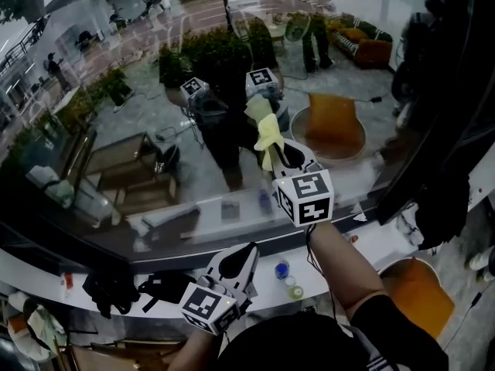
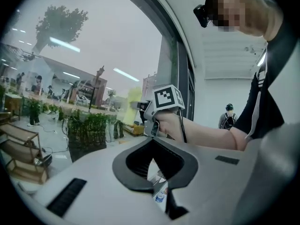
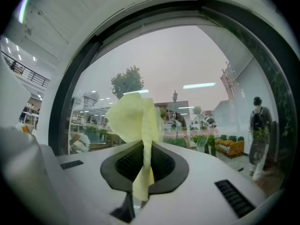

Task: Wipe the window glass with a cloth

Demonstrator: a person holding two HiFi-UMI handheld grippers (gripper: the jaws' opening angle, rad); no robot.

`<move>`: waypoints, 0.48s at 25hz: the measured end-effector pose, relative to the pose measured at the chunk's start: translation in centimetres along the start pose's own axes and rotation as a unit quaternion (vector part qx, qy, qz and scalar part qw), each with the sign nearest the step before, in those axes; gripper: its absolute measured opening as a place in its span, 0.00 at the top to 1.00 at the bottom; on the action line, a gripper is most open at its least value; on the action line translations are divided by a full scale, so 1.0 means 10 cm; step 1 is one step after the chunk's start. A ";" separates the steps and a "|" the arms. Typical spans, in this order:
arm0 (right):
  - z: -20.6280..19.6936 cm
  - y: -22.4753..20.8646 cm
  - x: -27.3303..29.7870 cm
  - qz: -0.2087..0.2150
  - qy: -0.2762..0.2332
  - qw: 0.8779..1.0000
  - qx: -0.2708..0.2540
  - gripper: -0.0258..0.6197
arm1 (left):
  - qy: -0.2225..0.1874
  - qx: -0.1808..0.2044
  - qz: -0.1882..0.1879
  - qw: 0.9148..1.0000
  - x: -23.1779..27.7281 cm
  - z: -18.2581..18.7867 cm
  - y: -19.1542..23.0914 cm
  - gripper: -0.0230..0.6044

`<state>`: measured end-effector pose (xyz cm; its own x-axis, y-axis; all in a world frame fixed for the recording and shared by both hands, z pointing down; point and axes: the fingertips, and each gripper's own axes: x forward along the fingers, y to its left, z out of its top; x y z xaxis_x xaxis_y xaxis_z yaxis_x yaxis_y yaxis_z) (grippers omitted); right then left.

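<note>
Right gripper (image 3: 143, 172): jaws clamped on the cloth and raised toward the window glass (image 3: 164, 60). Judged reason: the cloth leads and meets the pane before any hard part does.
Cloth (image 3: 133, 116): pinched along a narrow fold between the right jaws. Its loose head fans out beyond the jaw tips, and a short tail hangs back on the near side of them.
Cloth, appearance: pale yellow, thin and crumpled, with soft creases. No wet patch or soiling can be made out.
Cloth, contact: in the head view it lies close against the pane ahead of the tips. Whether it actually touches cannot be told.
Left gripper (image 2: 157, 172): jaws drawn together but for a sliver, nothing between them. It is held low and well back from the glass, above the sill (image 1: 371, 242). Judged reason: idle, kept clear of the wiping side.
Window glass, appearance: large curved pane, heavy with reflections. No streaks or dirt can be told apart from them.
Step, judged: cloth presented to the pane, wiping in hand or about to start.
</note>
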<state>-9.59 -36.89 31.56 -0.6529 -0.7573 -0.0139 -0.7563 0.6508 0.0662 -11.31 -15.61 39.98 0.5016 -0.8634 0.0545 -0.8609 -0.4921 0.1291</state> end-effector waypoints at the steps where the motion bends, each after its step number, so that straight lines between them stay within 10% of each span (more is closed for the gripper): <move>1: -0.01 -0.13 -0.05 -0.007 0.001 1.000 0.001 0.90 | 0.002 0.005 -0.008 1.000 0.08 -0.01 -0.07 0.97; 12: -0.14 -1.43 -0.55 -0.074 0.012 0.997 0.007 0.90 | 0.008 0.020 -0.057 0.998 0.82 -0.04 -0.68 0.97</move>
<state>4.88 -42.09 32.05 -0.5331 -0.8460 0.0022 -0.8449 0.5325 0.0513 -1.33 -19.31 39.93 0.5973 -0.7999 0.0583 -0.8008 -0.5910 0.0966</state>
